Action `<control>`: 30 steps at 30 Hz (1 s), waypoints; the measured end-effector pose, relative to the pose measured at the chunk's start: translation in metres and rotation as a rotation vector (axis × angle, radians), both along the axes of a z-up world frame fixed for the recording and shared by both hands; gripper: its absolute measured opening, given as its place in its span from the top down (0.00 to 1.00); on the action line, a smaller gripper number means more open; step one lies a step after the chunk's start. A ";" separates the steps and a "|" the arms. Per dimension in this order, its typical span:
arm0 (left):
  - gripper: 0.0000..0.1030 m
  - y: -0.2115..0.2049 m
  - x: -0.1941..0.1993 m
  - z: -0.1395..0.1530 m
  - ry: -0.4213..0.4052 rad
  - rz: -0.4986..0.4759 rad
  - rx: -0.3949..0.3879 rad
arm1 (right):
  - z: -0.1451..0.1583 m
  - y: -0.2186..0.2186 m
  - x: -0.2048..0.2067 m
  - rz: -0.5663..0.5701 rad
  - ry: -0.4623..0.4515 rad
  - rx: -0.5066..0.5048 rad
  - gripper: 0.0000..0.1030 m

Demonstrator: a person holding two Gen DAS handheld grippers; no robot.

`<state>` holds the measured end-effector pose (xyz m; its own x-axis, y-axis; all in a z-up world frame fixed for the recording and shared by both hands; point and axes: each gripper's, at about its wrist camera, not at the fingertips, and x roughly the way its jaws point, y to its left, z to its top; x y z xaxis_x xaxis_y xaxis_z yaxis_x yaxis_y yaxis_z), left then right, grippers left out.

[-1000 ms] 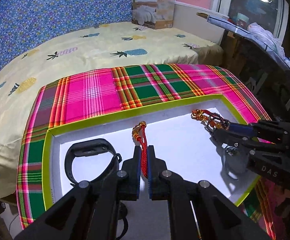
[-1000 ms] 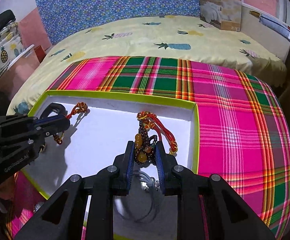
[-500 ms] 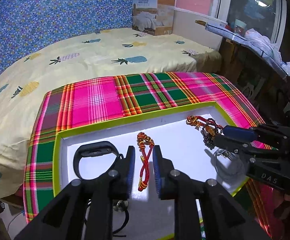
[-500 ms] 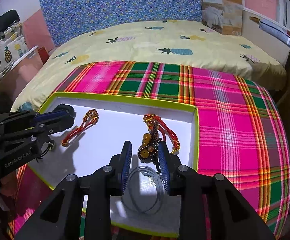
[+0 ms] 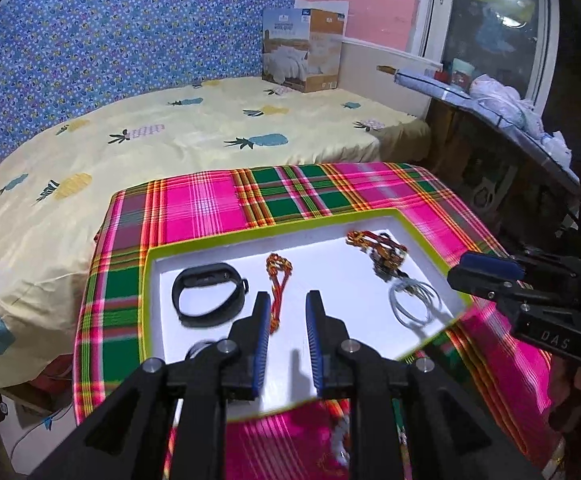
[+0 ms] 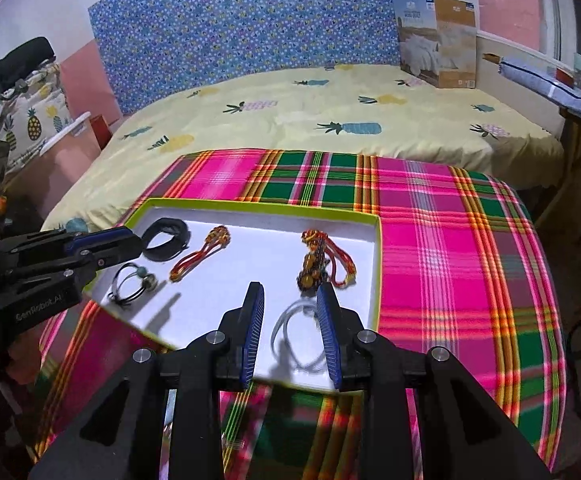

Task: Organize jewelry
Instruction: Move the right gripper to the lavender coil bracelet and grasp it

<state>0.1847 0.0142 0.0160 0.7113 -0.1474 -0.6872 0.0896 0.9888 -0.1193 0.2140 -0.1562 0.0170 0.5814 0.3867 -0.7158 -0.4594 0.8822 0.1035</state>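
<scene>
The white tray (image 5: pixel 250 246) sits on a pink plaid cloth (image 6: pixel 450 240) by a pineapple bed (image 5: pixel 170 132). Both the left gripper (image 5: pixel 287 300) and the right gripper (image 6: pixel 290 292) are spread apart, holding nothing.

One tray (image 6: pixel 377 264), five jewelry pieces: black band (image 6: pixel 166 238), three bracelets, clear ring (image 6: pixel 296 336)

Plaid cloth (image 5: pixel 194 208) before pineapple-print bed (image 5: pixel 162 136); quilt box (image 5: pixel 304 50) behind.

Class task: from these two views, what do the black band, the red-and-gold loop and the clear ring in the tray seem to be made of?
Black band: probably matte rubber or silicone; smooth, dull. Red-and-gold loop: looks like braided cord with knotted strands. Clear ring: perhaps glossy plastic or glass; see-through.
</scene>
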 end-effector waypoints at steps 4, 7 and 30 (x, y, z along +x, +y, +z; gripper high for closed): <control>0.82 -0.001 -0.020 0.002 -0.011 -0.006 -0.006 | 0.003 -0.009 -0.023 -0.003 -0.001 0.017 0.73; 0.82 -0.001 -0.034 0.002 -0.014 -0.007 -0.009 | 0.003 -0.013 -0.040 0.000 0.003 0.027 0.73; 0.74 -0.001 -0.120 -0.022 0.005 -0.017 -0.018 | -0.026 -0.020 -0.124 0.019 0.066 0.045 0.73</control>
